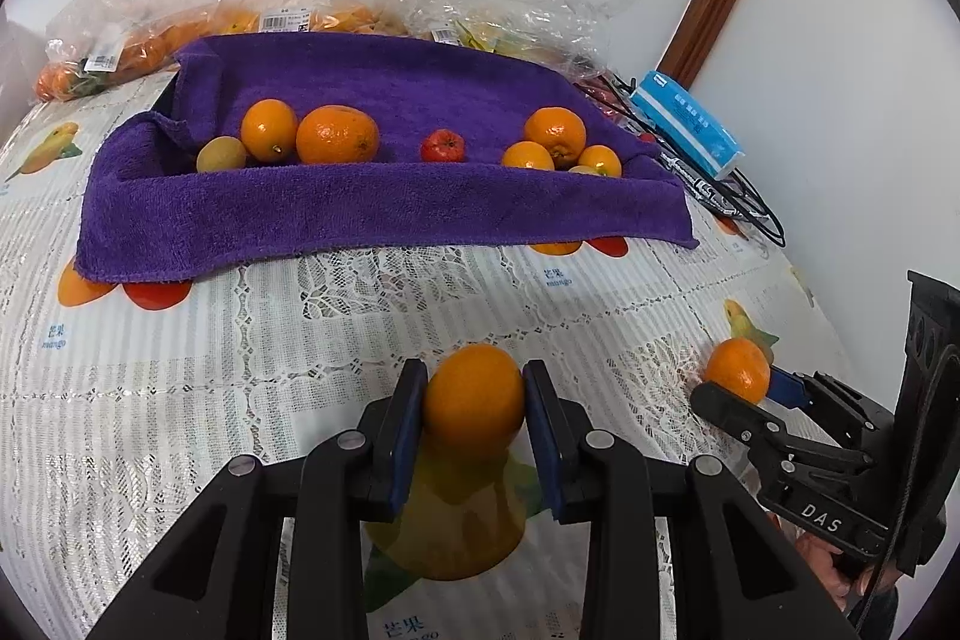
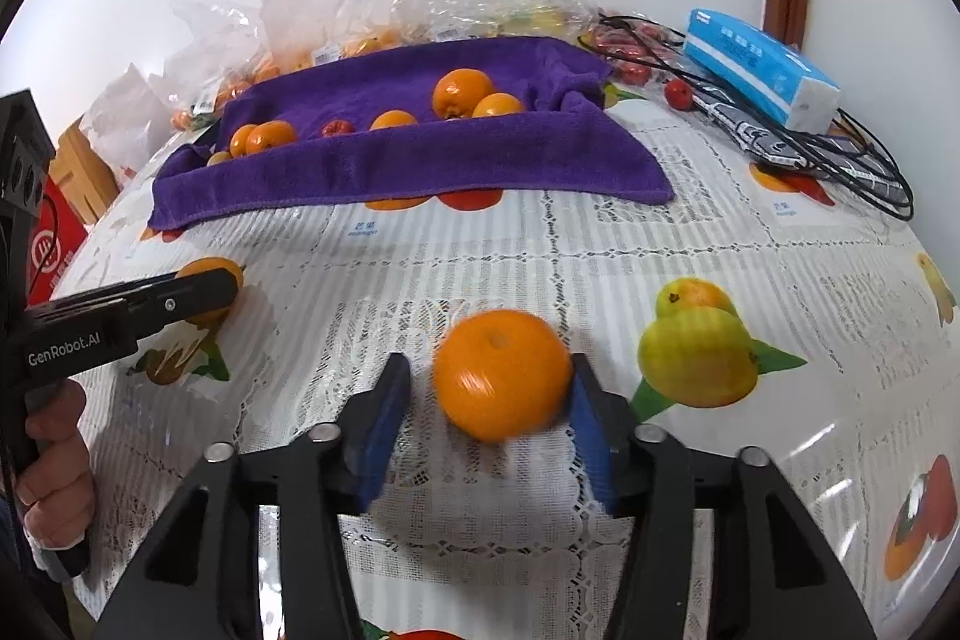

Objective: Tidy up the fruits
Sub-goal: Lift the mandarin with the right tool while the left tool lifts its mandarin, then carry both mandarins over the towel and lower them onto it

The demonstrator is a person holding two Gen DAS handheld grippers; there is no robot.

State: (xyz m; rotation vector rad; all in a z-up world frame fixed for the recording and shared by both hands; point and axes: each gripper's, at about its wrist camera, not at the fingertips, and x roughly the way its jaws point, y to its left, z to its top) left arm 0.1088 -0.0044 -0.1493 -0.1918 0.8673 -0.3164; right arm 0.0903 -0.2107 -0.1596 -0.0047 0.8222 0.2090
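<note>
- Left wrist view: our left gripper (image 1: pixel 474 409) is clenched on an orange (image 1: pixel 474 394), pads on its sides, just above the tablecloth (image 1: pixel 180 400). Purple towel (image 1: pixel 360 202) with the sorted fruit lies well ahead.
- Right wrist view: our right gripper (image 2: pixel 489 394) is released; a second orange (image 2: pixel 501 376) sits between the jaws, touching only the right pad, blurred.
- Handling, we judge: light, round, rolls easily, peel gives; grip across the middle, gently.

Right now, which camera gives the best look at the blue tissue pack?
The right wrist view shows the blue tissue pack best: whole, its top and white end clear, lying by black cables. The left wrist view catches it smaller, near the wall, its lower end over the cables.
</note>
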